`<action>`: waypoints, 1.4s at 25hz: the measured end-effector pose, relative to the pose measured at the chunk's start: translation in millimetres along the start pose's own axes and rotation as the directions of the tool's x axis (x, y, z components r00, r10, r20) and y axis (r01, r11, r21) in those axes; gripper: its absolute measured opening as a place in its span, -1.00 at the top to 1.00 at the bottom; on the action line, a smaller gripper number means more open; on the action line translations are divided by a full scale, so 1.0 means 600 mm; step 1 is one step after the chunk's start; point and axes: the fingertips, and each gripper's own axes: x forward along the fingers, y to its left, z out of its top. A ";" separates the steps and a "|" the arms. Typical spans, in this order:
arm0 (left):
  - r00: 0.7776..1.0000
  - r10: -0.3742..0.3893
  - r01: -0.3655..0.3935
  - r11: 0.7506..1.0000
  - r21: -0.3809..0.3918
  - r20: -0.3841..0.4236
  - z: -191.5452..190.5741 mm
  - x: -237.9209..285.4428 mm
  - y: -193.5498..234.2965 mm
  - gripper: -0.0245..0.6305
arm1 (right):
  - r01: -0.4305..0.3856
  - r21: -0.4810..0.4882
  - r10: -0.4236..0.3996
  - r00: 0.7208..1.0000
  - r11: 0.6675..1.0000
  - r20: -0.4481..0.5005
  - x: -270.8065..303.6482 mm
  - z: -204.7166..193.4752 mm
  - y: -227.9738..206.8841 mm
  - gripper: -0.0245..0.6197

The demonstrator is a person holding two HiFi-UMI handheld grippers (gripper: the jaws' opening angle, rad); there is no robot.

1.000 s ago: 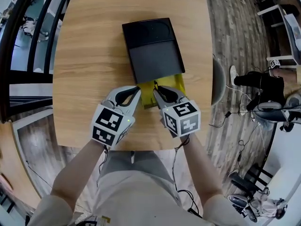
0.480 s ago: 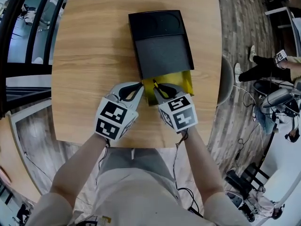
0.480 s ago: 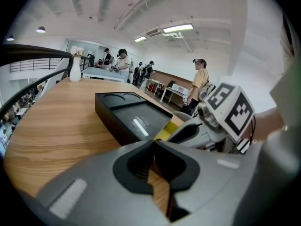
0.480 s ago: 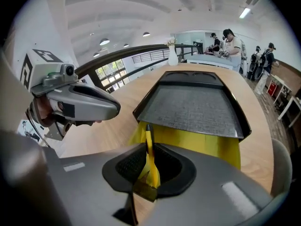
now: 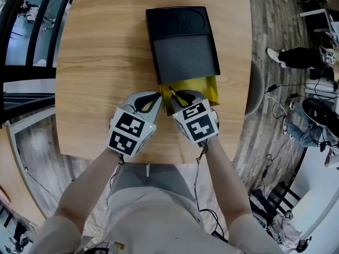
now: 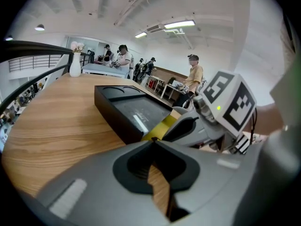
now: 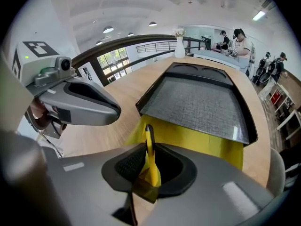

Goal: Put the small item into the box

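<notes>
Work is only part done, I think. My right gripper (image 5: 177, 95) is squeezed on the small yellow item (image 7: 149, 157), right at the near edge of the yellow drawer (image 5: 205, 87) that sticks out of the black box (image 5: 183, 52). My left gripper (image 5: 157, 96) is pinched closed on nothing, just beside the drawer. The item is not in yet. I have to drop it in and let go.

Reaches forward with bare forearms, grippers side by side. Presses left gripper (image 5: 157, 96) jaws together, seemingly on nothing. Pinches a thin yellow tab (image 7: 150, 163) in right gripper (image 5: 176, 96).
</notes>
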 end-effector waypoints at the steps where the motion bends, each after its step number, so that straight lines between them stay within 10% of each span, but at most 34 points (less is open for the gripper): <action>1: 1.000 -0.002 0.002 1.000 -0.001 -0.003 0.000 0.000 -0.002 0.92 | -0.001 -0.008 0.001 1.000 1.000 -0.006 0.000 -0.001 0.001 0.71; 23: 0.999 -0.004 0.002 0.998 0.059 0.038 0.061 -0.066 -0.055 0.92 | -0.010 0.149 -0.016 0.984 0.989 0.178 -0.106 0.021 -0.018 0.79; 35: 0.983 0.022 -0.044 0.992 0.122 0.183 0.156 -0.170 -0.126 0.92 | 0.118 0.155 -0.173 0.896 0.981 0.410 -0.320 0.082 0.003 0.86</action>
